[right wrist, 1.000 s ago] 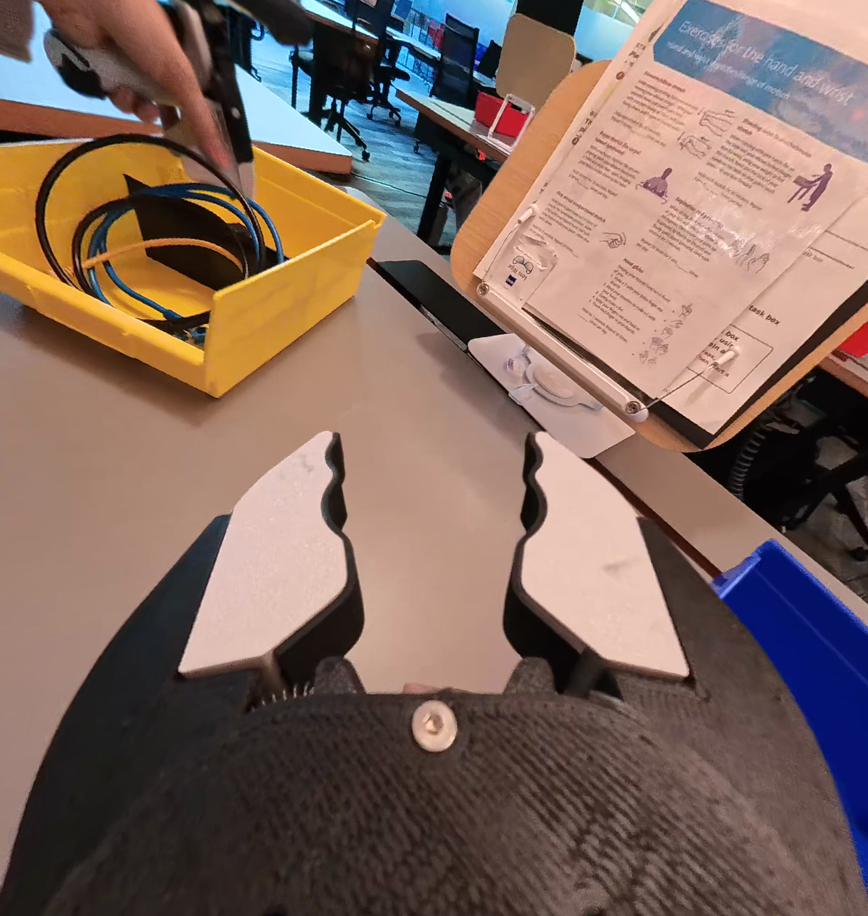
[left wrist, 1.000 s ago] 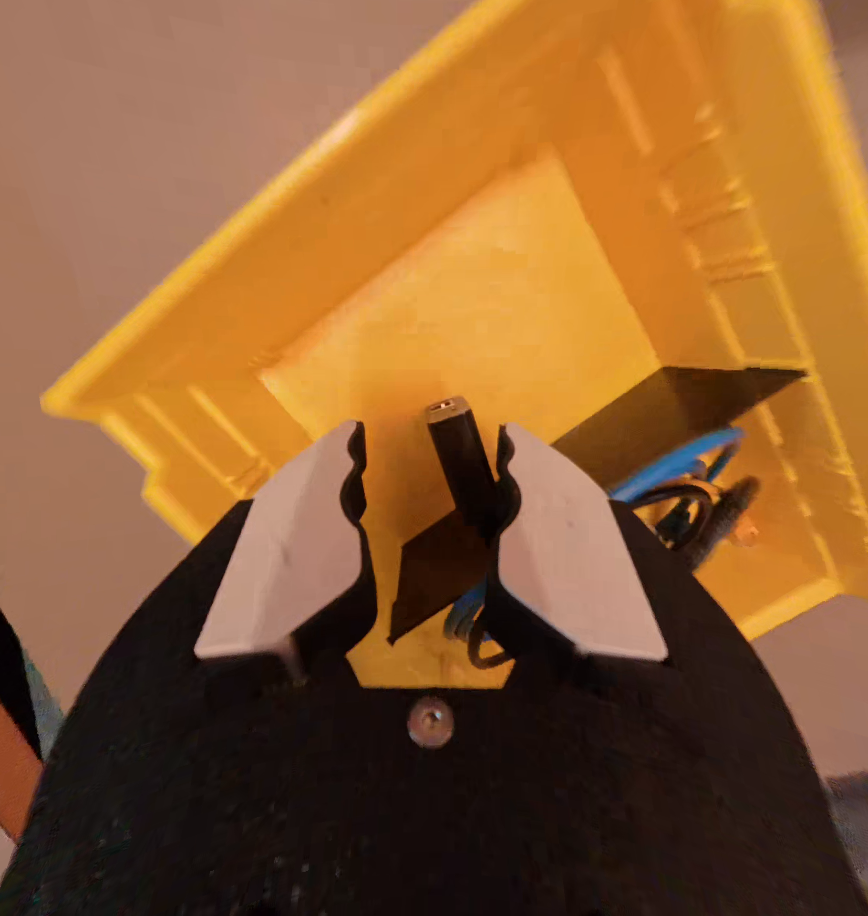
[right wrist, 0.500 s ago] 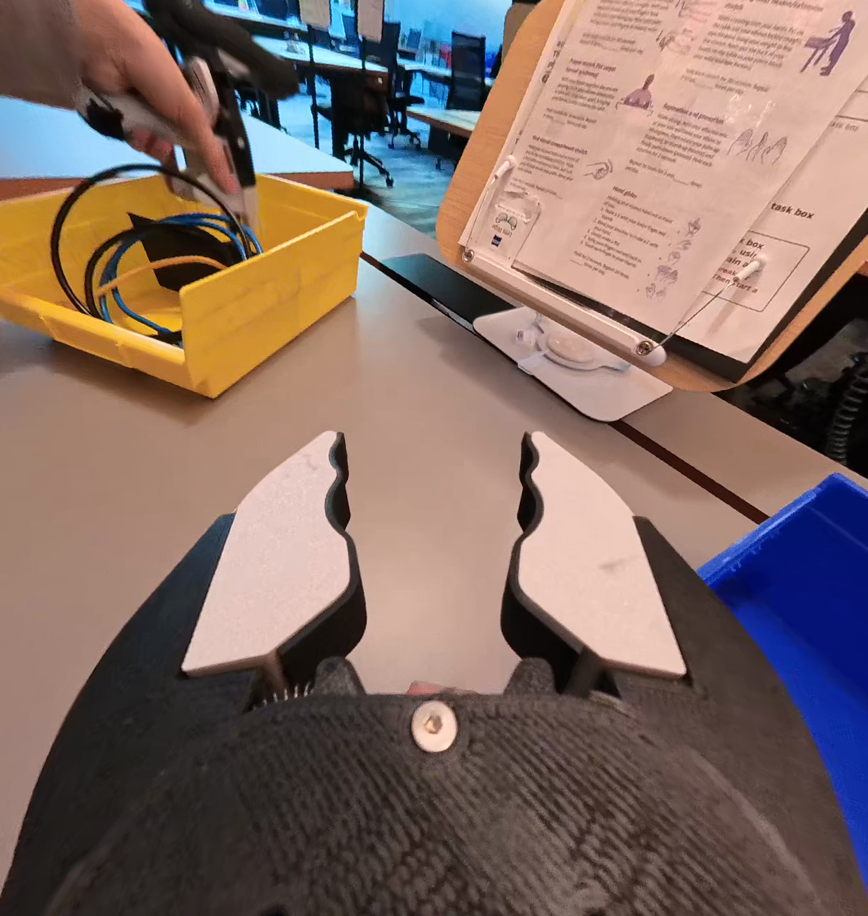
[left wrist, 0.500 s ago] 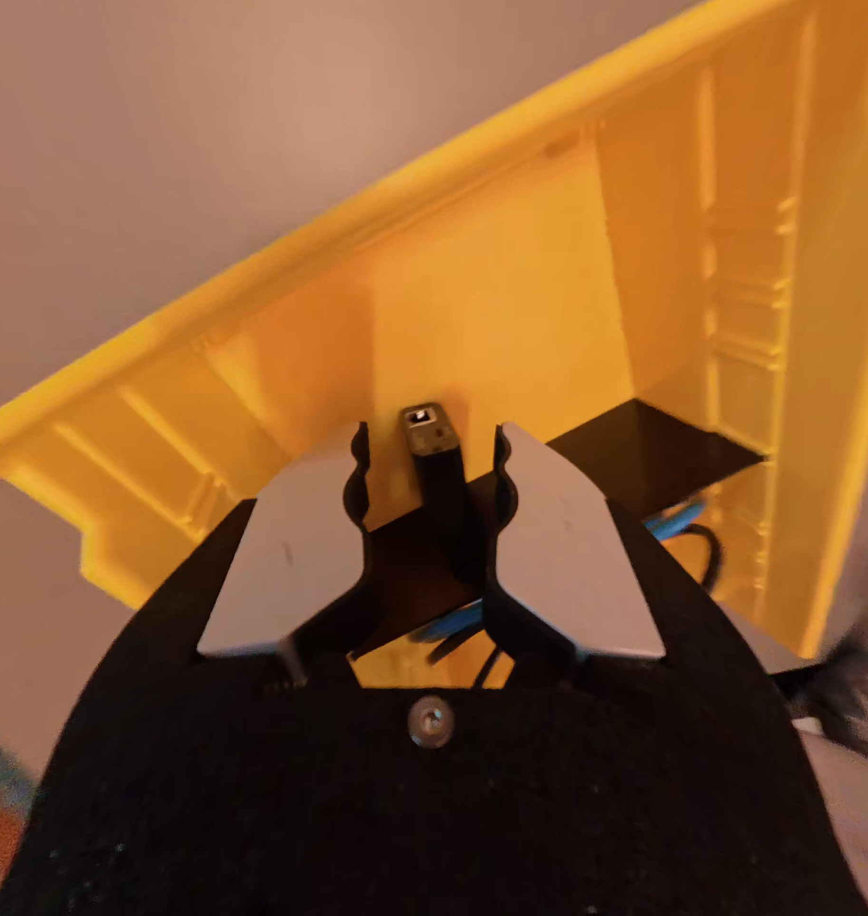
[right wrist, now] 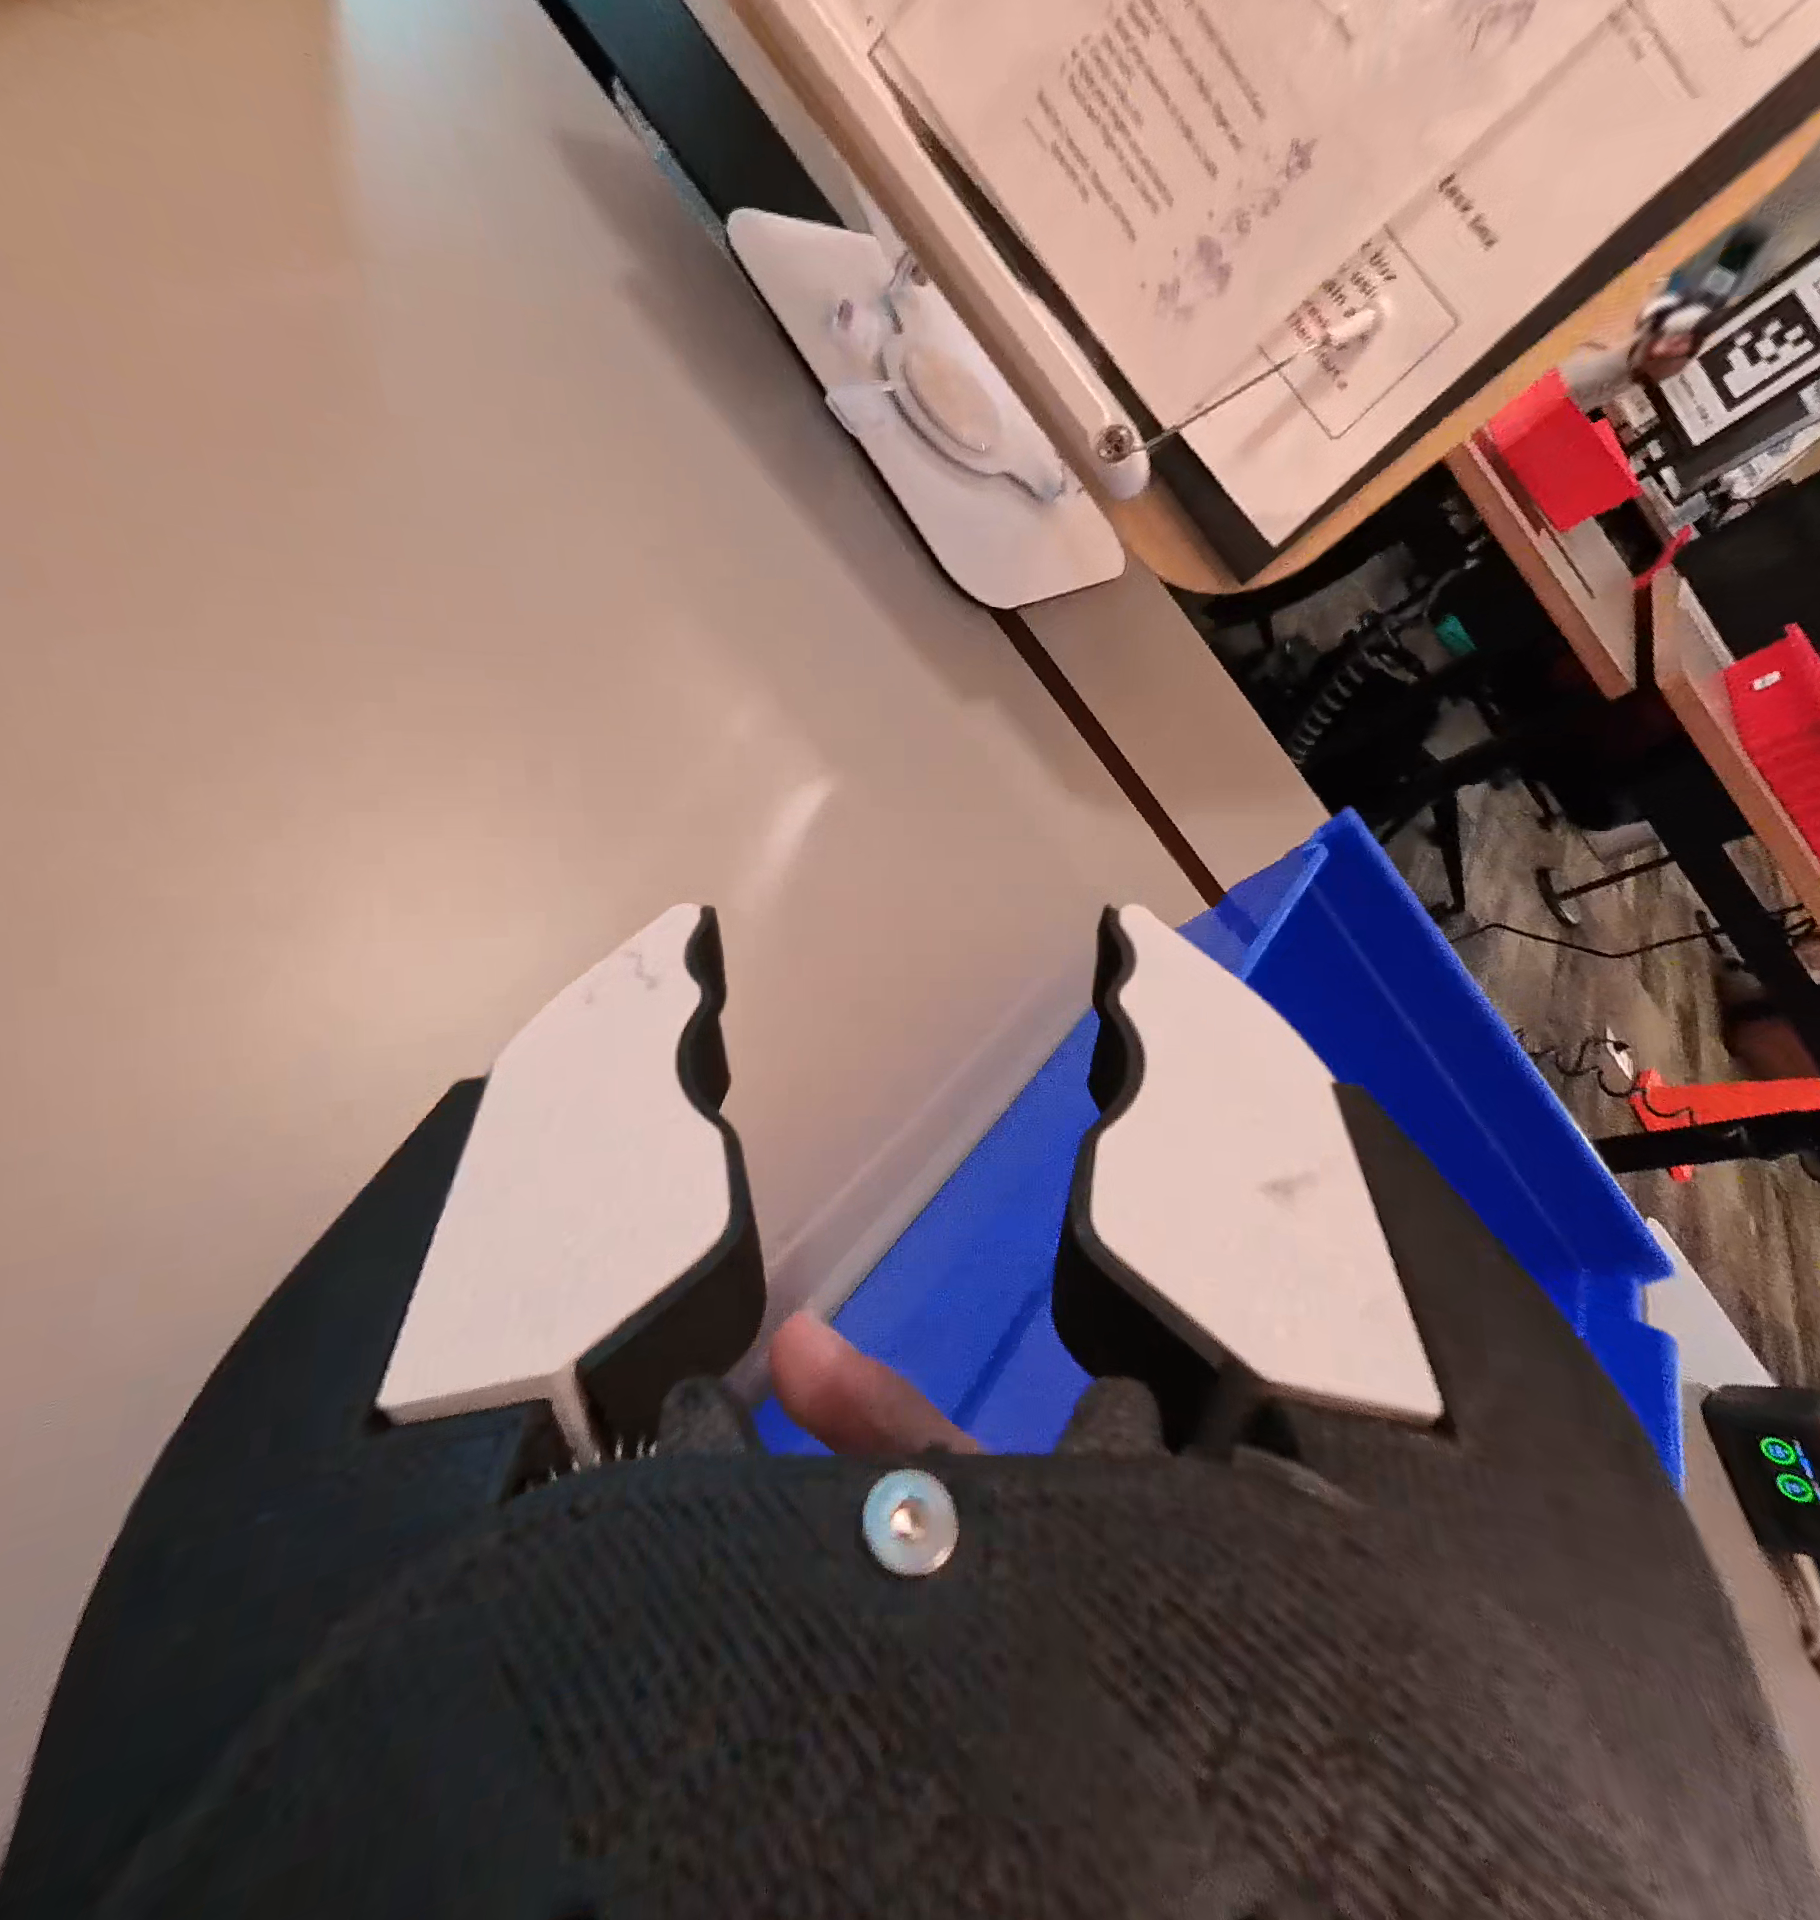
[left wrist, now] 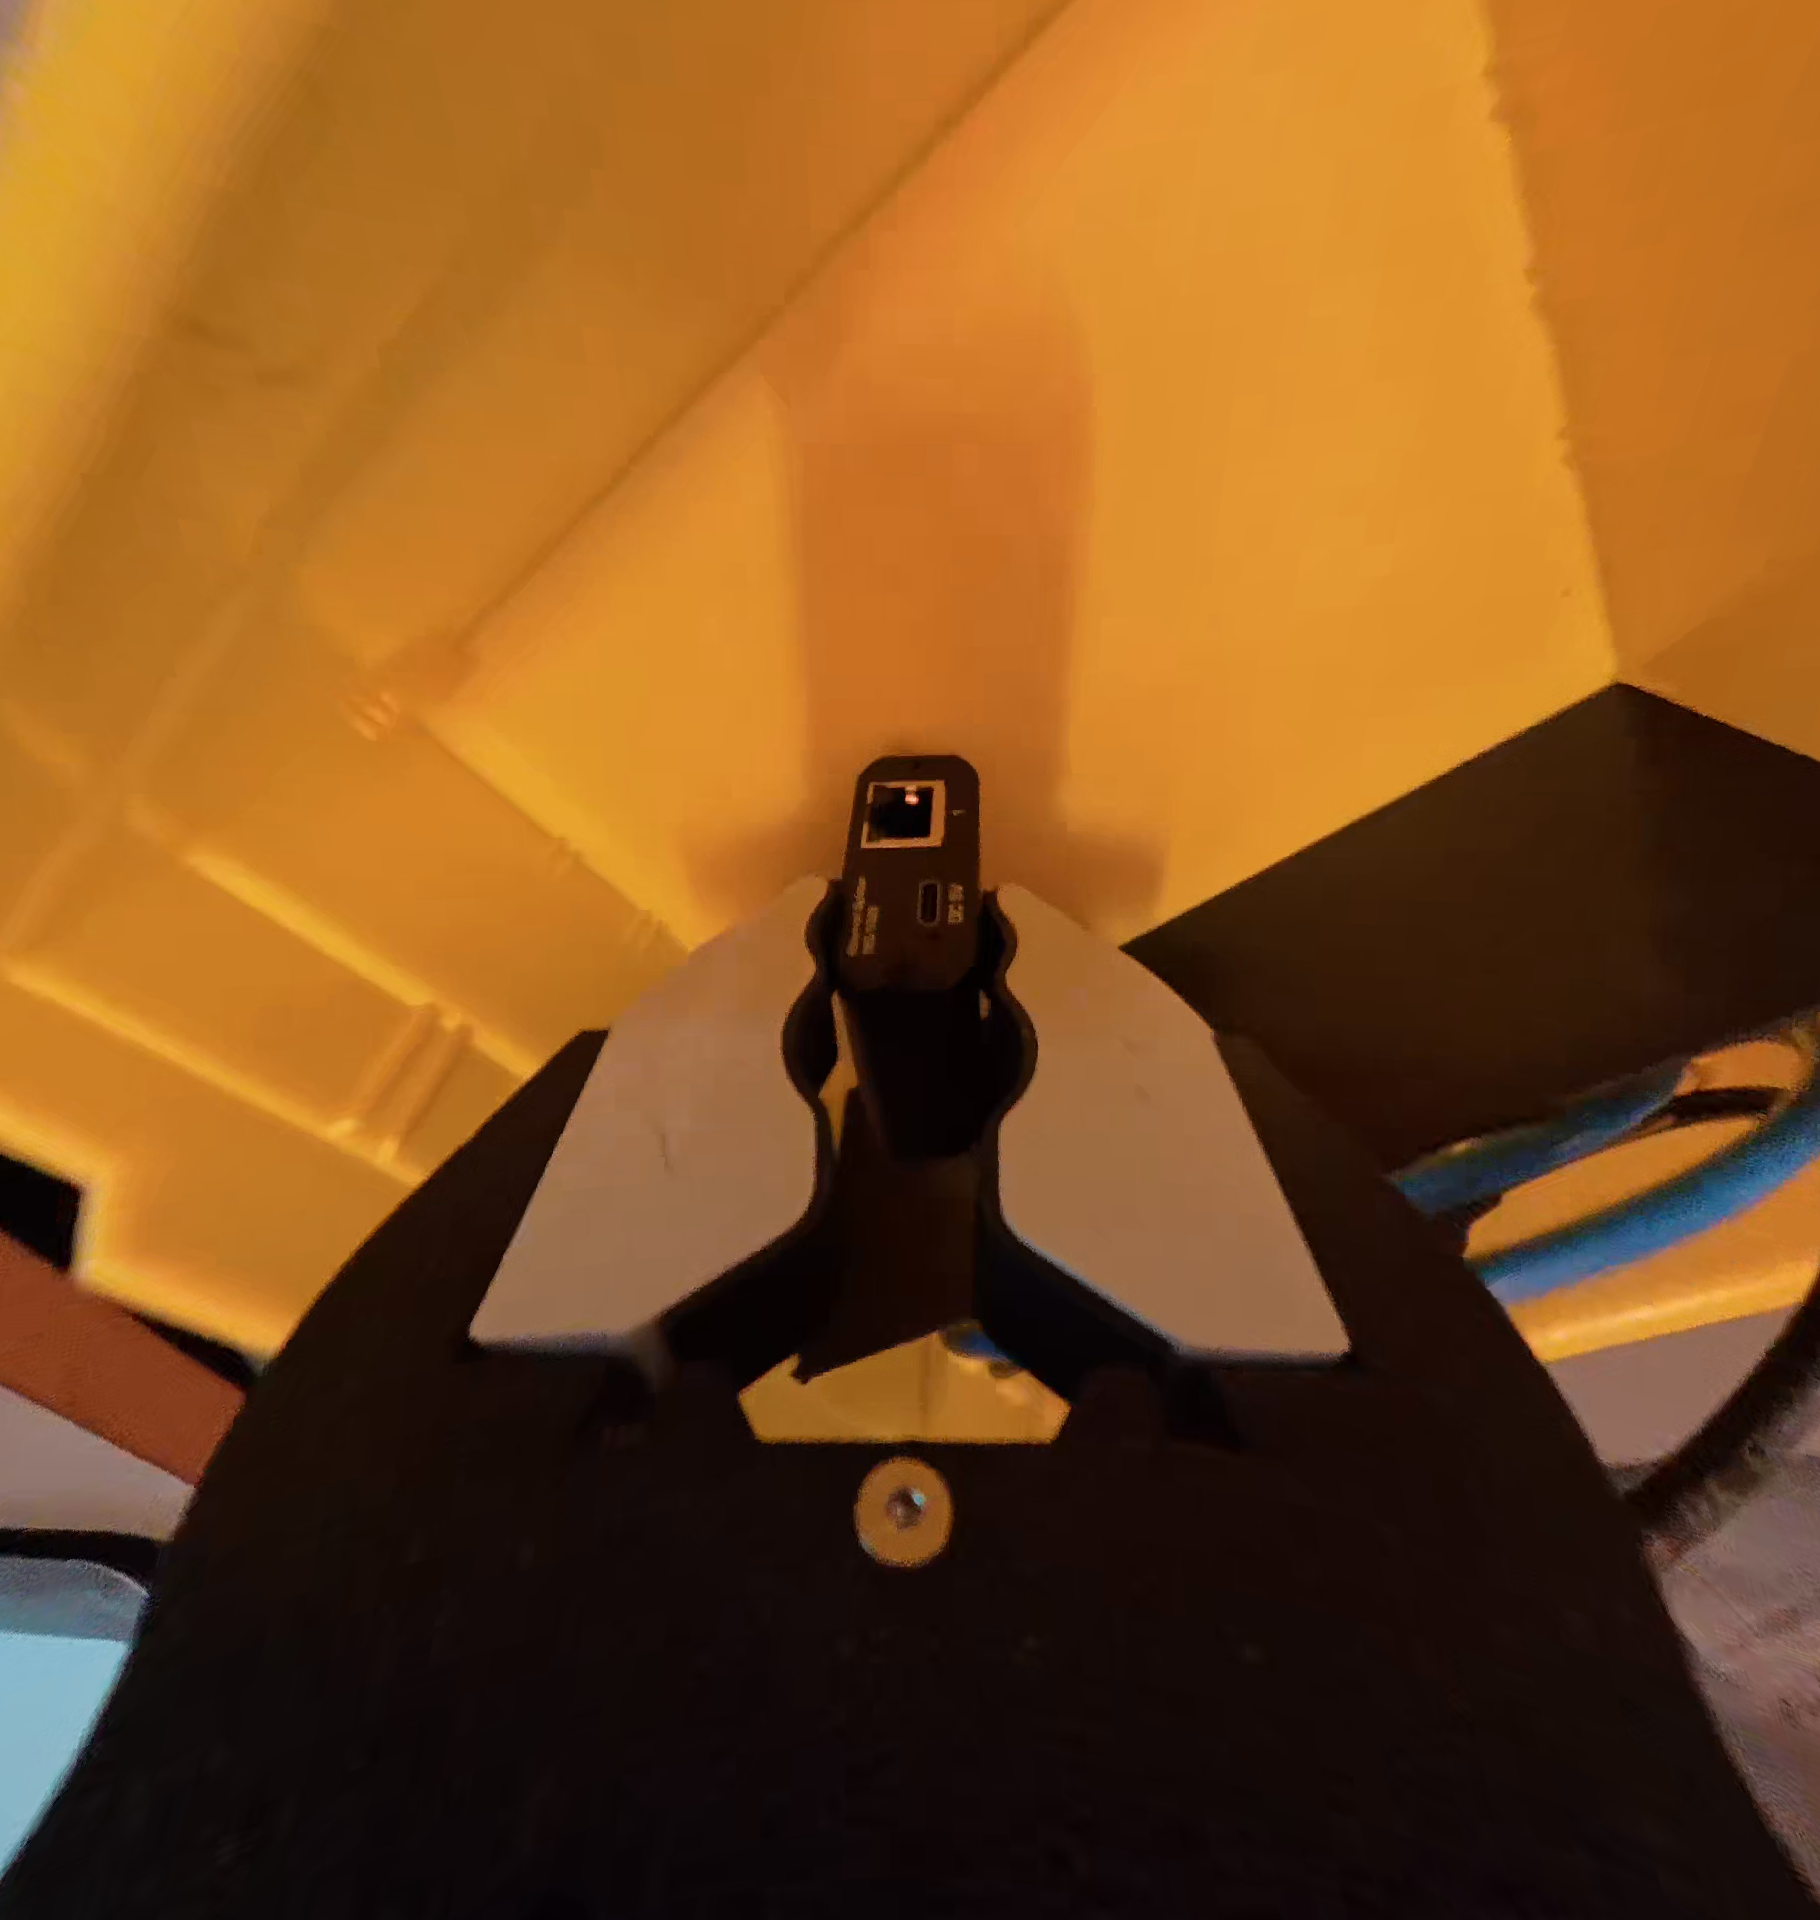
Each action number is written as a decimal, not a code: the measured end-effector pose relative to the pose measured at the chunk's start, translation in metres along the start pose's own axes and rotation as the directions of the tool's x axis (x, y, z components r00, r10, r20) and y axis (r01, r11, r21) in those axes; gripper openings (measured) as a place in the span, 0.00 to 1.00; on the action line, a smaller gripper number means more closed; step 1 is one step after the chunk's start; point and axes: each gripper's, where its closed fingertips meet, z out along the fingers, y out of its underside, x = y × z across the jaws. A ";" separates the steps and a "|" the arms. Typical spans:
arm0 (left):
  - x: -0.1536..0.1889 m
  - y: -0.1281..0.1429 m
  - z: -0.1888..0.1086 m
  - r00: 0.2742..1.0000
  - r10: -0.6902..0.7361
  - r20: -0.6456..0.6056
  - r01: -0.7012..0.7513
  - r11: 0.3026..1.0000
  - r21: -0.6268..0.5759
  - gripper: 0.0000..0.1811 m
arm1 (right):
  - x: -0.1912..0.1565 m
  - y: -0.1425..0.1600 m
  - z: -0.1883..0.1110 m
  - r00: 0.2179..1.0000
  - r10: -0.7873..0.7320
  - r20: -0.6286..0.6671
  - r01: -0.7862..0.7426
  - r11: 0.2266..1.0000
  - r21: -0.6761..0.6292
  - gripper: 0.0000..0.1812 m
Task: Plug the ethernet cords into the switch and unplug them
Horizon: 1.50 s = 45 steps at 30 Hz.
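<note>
My left gripper (left wrist: 908,902) is shut on the switch (left wrist: 911,868), a small black box that stands on end between the fingers, inside the yellow bin (left wrist: 594,436). Its end face shows an ethernet port on top and a smaller port below. A blue ethernet cord (left wrist: 1633,1153) and a black cord (left wrist: 1810,1382) lie coiled in the bin to the right, over a black sheet (left wrist: 1529,914). My right gripper (right wrist: 908,940) is open and empty above the tan table (right wrist: 366,582), over the near corner of a blue bin (right wrist: 1384,1049).
A tilted board with printed sheets (right wrist: 1301,156) stands on a white base (right wrist: 947,416) at the table's far edge. Beyond the edge are a floor, other desks and red bins (right wrist: 1799,748). A small black device with green lights (right wrist: 1789,1475) sits at the right.
My left gripper has closed on the switch and moved deeper into the yellow bin. My right gripper has swung right and tilted; the yellow bin has left its view and the blue bin is now under it.
</note>
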 end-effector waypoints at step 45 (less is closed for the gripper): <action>0.375 0.118 -0.110 0.784 0.616 -0.078 -0.168 0.331 0.929 0.28 | -0.143 -0.104 -0.045 0.904 -0.419 0.088 0.247 0.677 0.694 0.36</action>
